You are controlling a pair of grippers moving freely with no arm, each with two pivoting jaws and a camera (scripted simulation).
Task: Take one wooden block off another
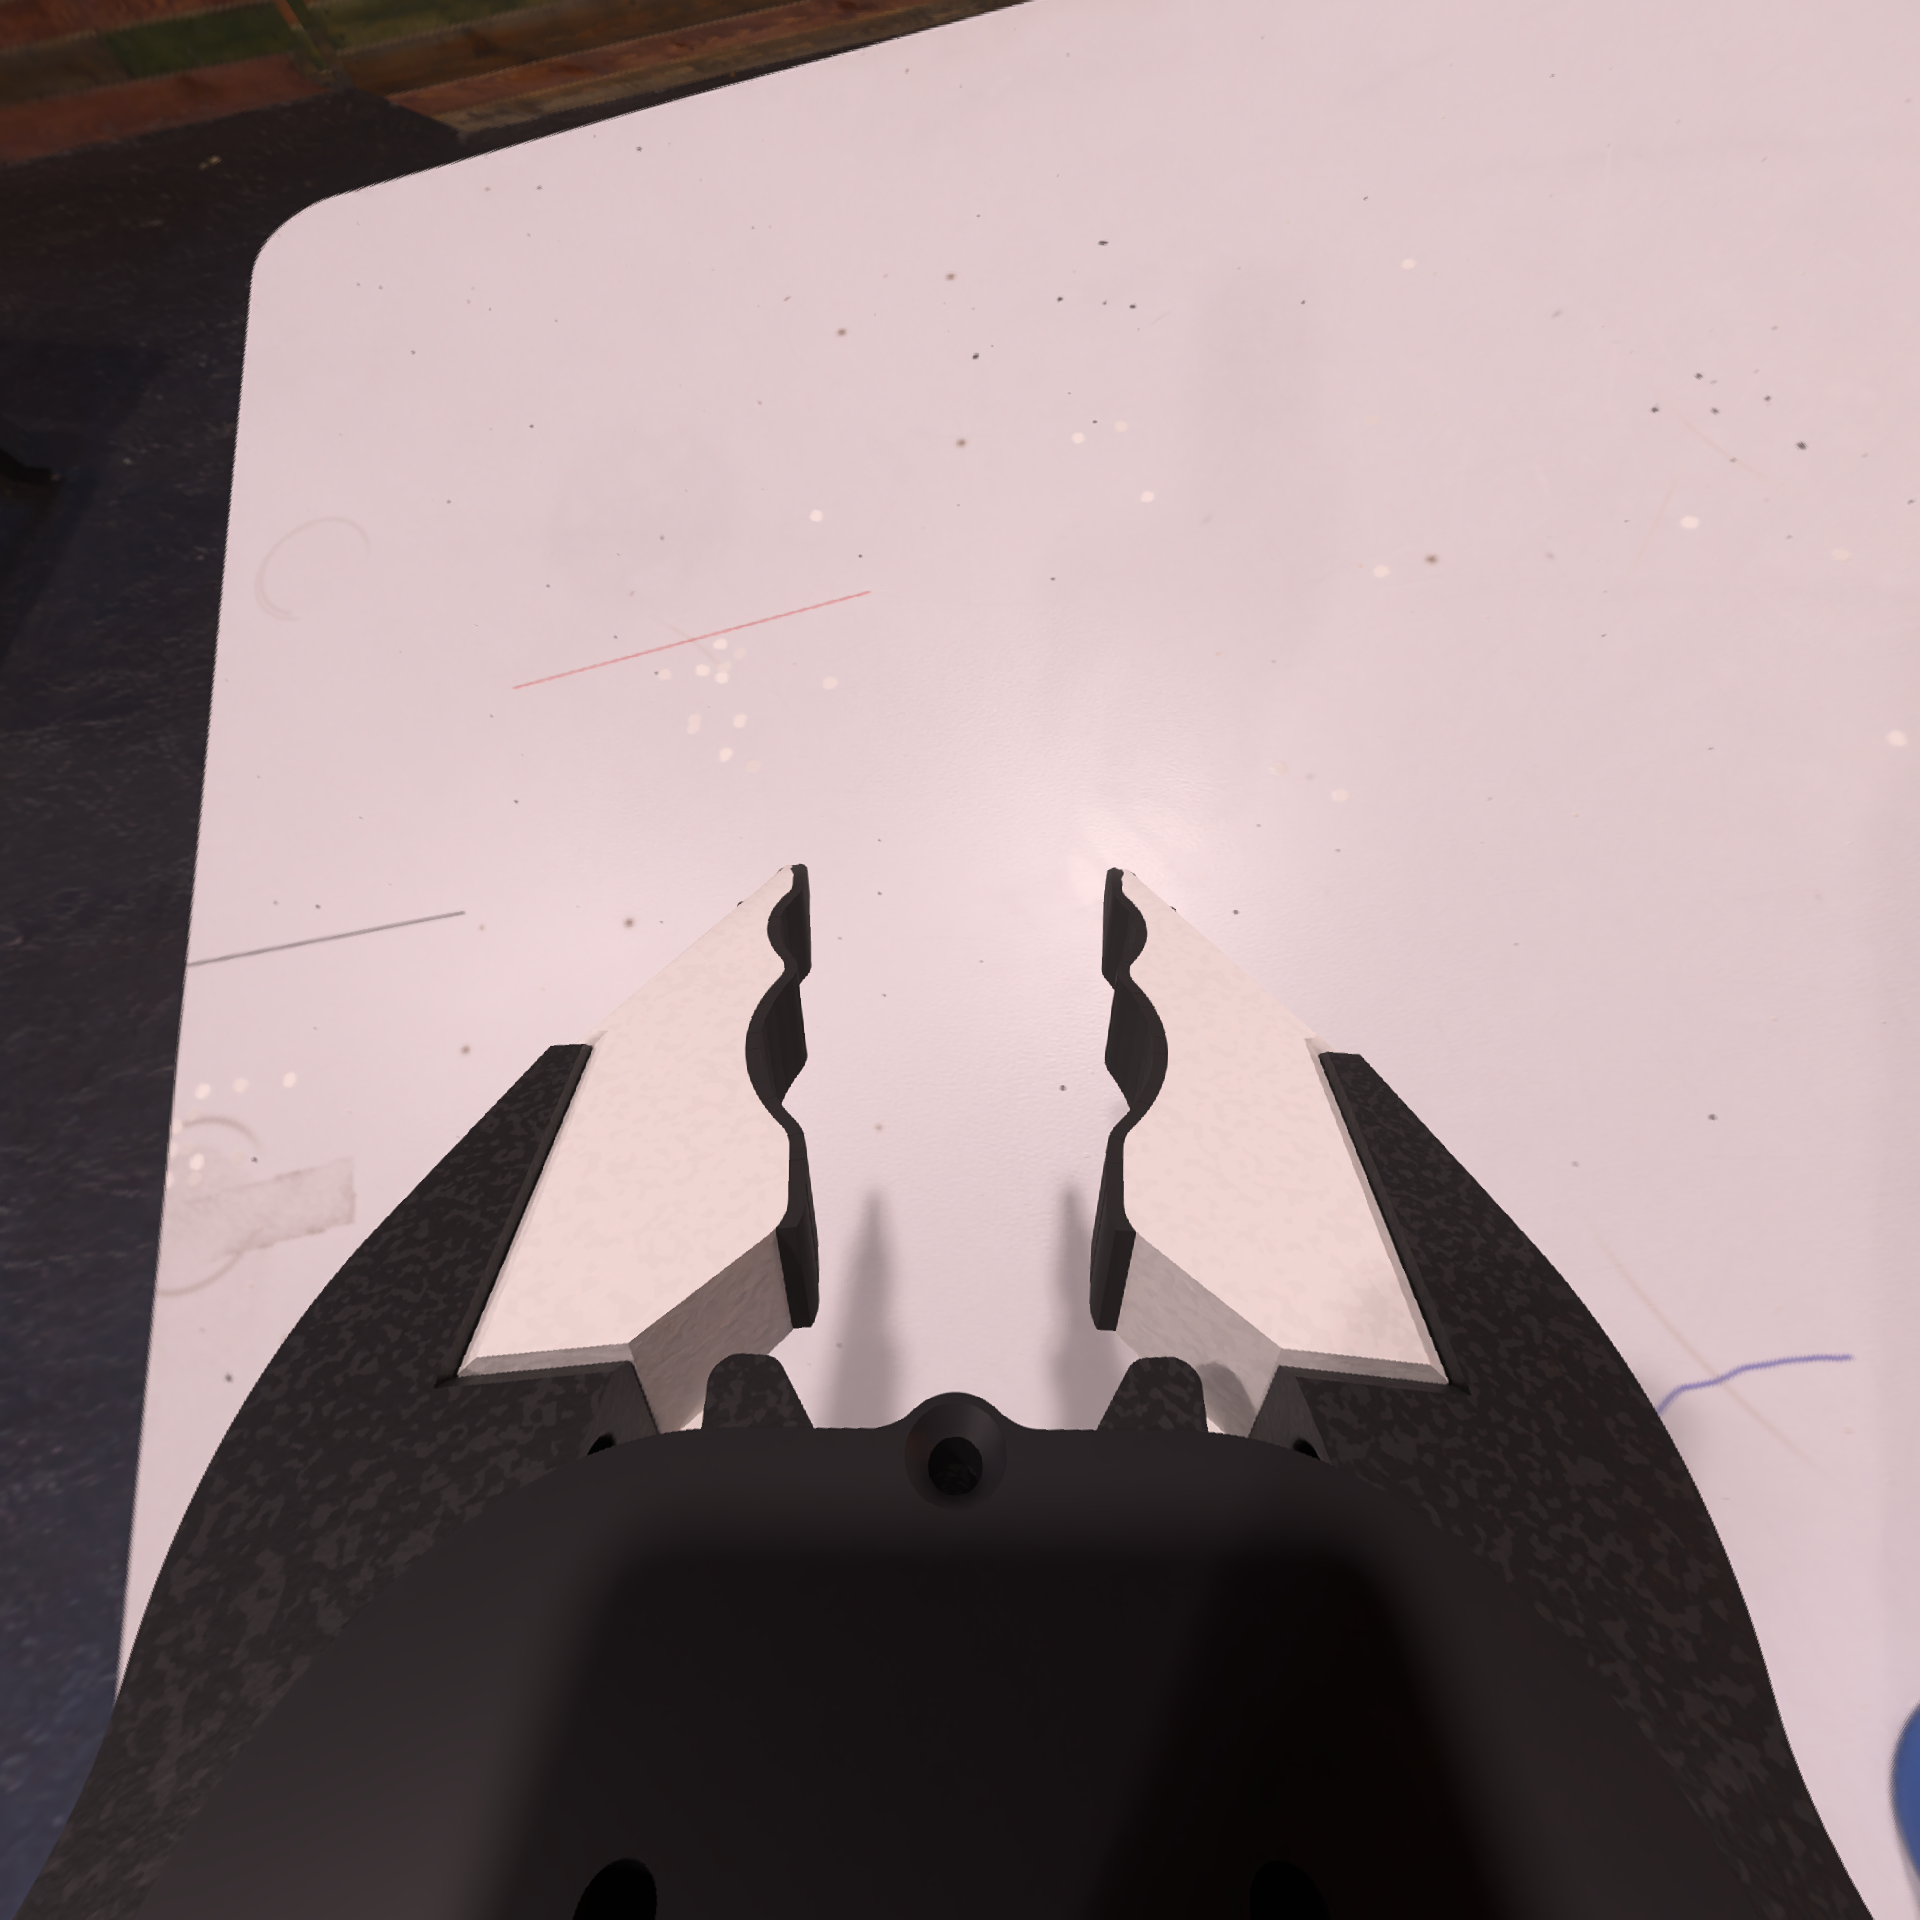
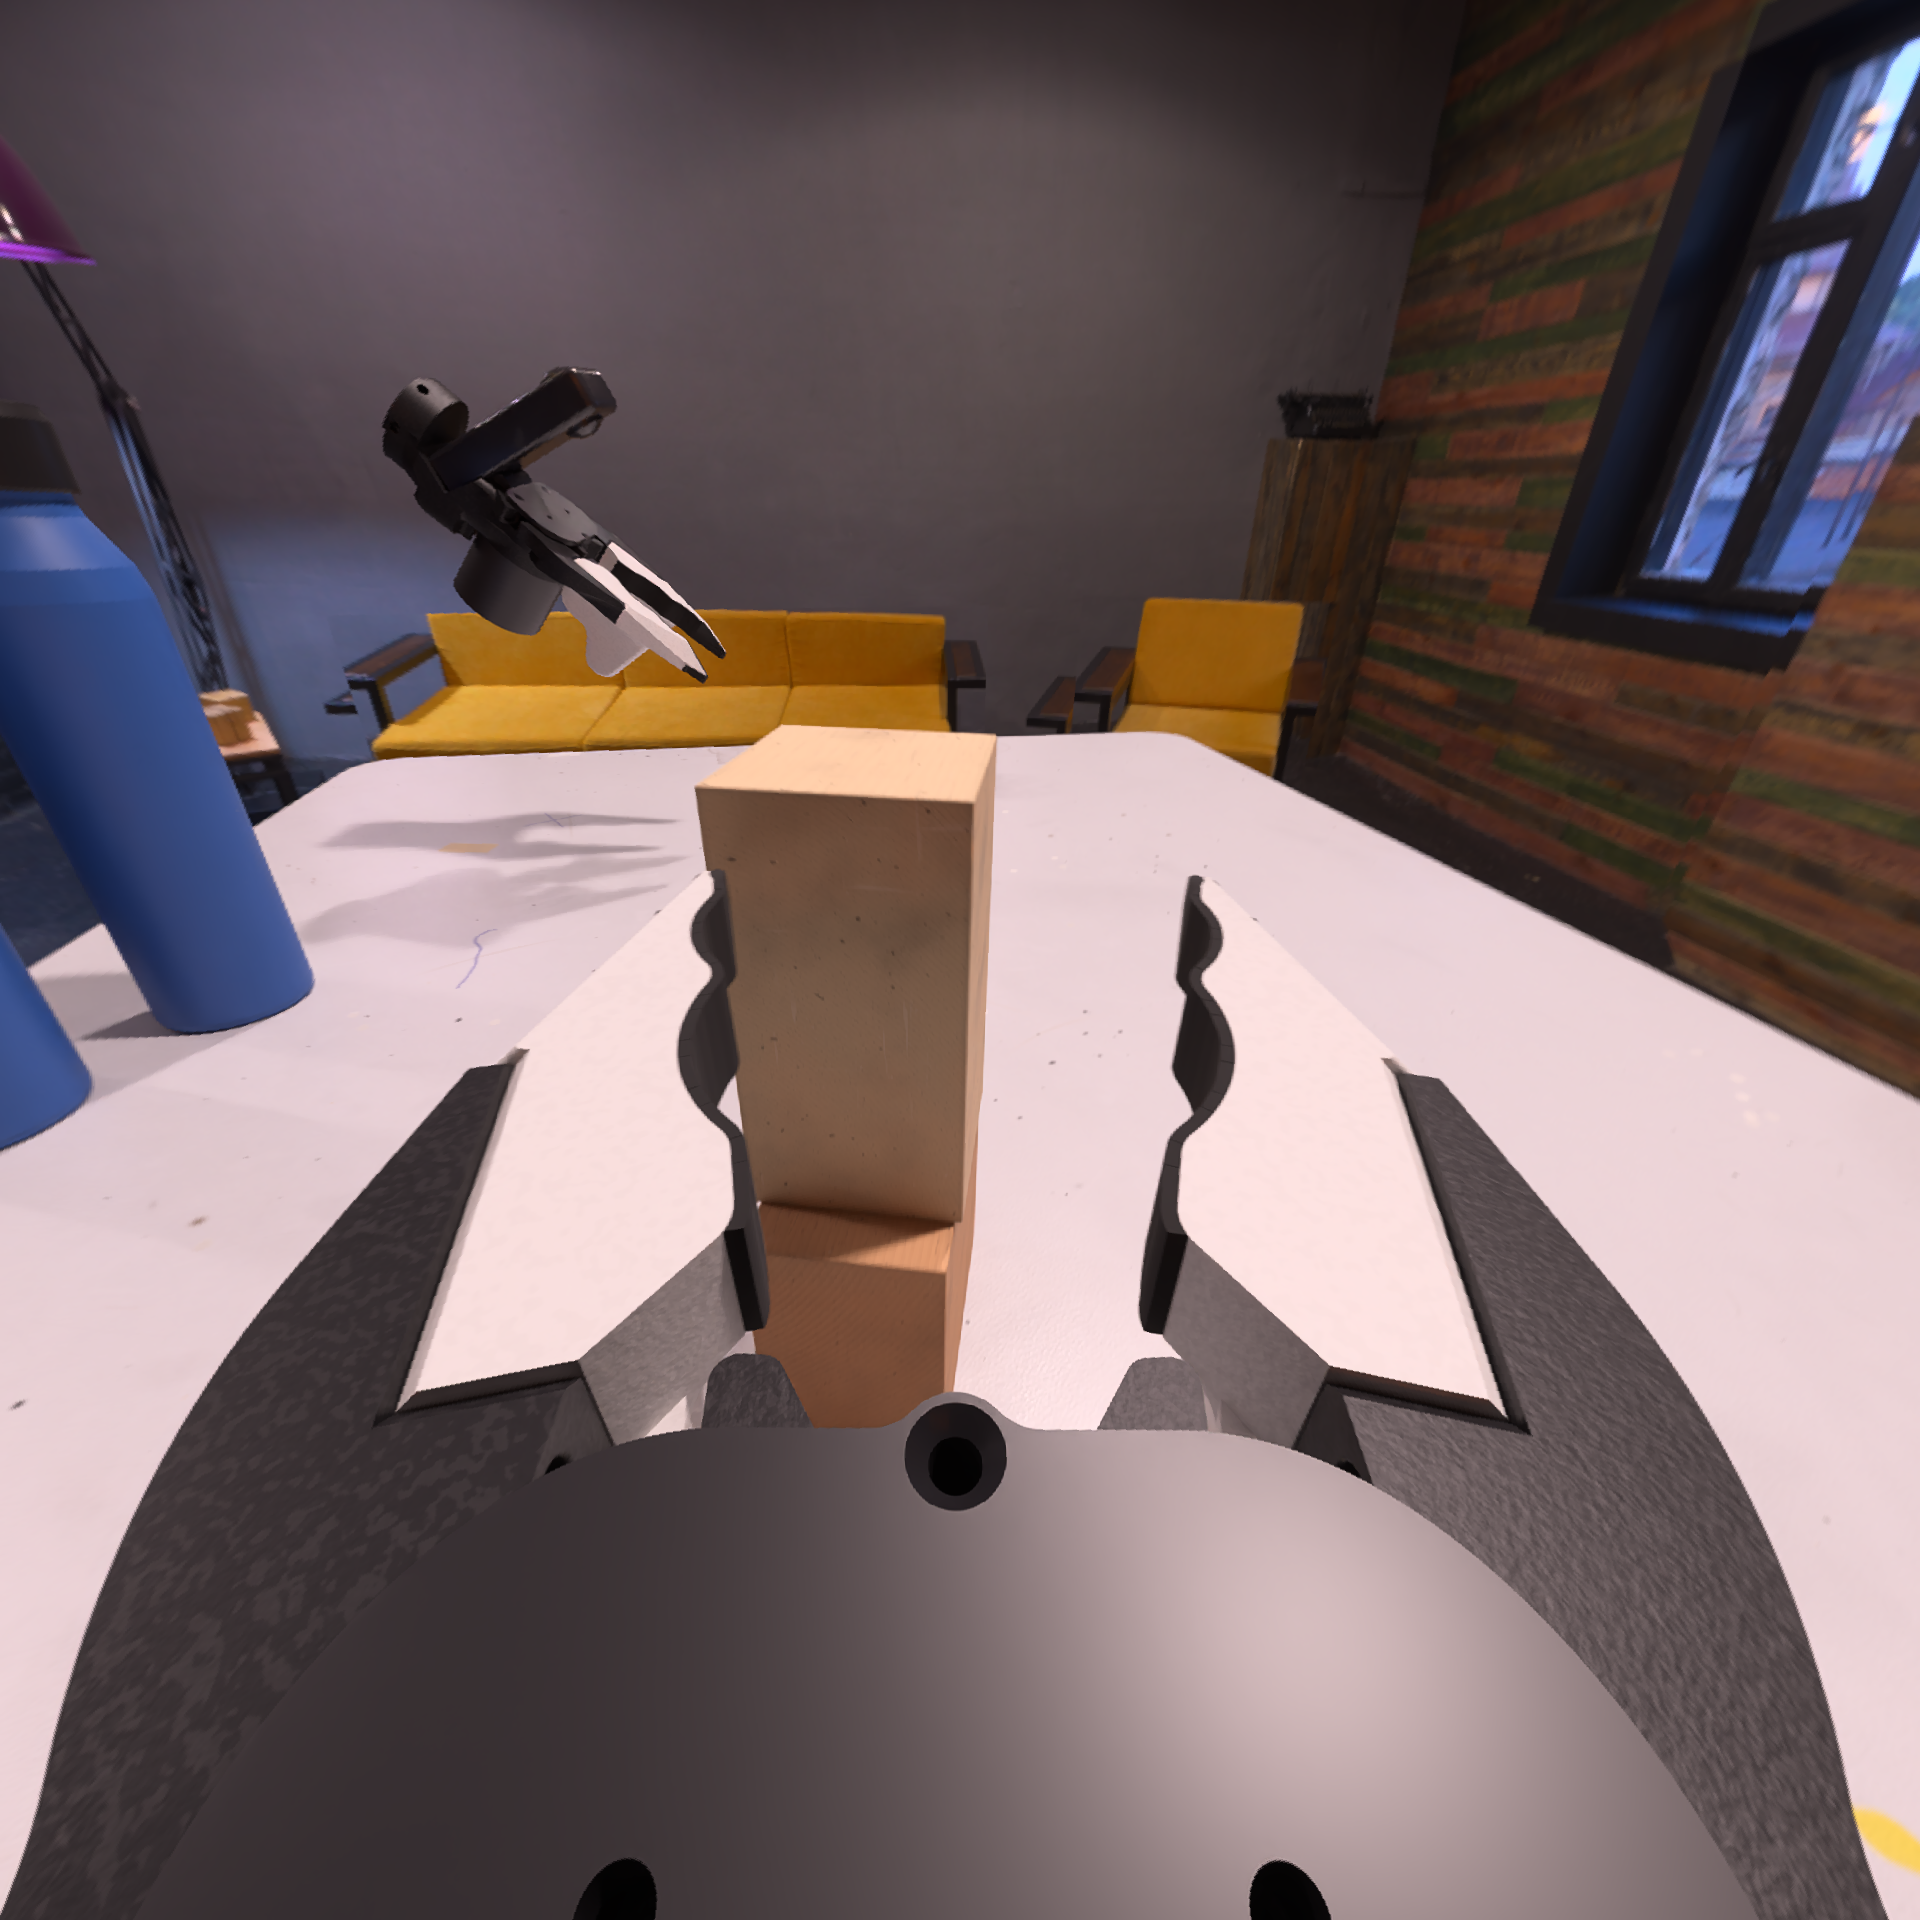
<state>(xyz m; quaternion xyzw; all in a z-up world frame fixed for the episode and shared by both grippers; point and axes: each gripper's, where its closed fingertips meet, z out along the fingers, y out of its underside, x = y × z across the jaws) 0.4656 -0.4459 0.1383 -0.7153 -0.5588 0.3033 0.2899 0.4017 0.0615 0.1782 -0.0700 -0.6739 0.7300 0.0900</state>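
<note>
I am at the approach step: the right gripper (image 2: 954, 883) is around the stack but it does not pinch anything yet. Its two fingers are spread wide. In the right wrist view the pale upper block (image 2: 847, 966) stands upright between them, on top of the darker lower block (image 2: 857, 1314), and the stack stands on the white table (image 2: 1351, 987). The stack is not centred in the opening. The left finger (image 2: 717, 1029) looks to be touching or almost touching the pale block's side; I cannot tell which. The right finger (image 2: 1195, 1039) is clearly apart from it.

The left gripper (image 1: 954, 873) is also spread, with nothing between its fingers. Its own camera looks down on bare table only. In the right wrist view it hangs in the air behind the stack and to the left, well apart from both blocks.

For the next move I judge that I should shift the right gripper a little to my left so that the pale block sits in the middle, then close on the upper block only, above the seam. If I close as it is now, one finger may push first and tip the tall block or drag the lower one. After the grip, a straight lift should separate them. Two blue bottles (image 2: 156, 831) stand at the left, away from my path.
</note>
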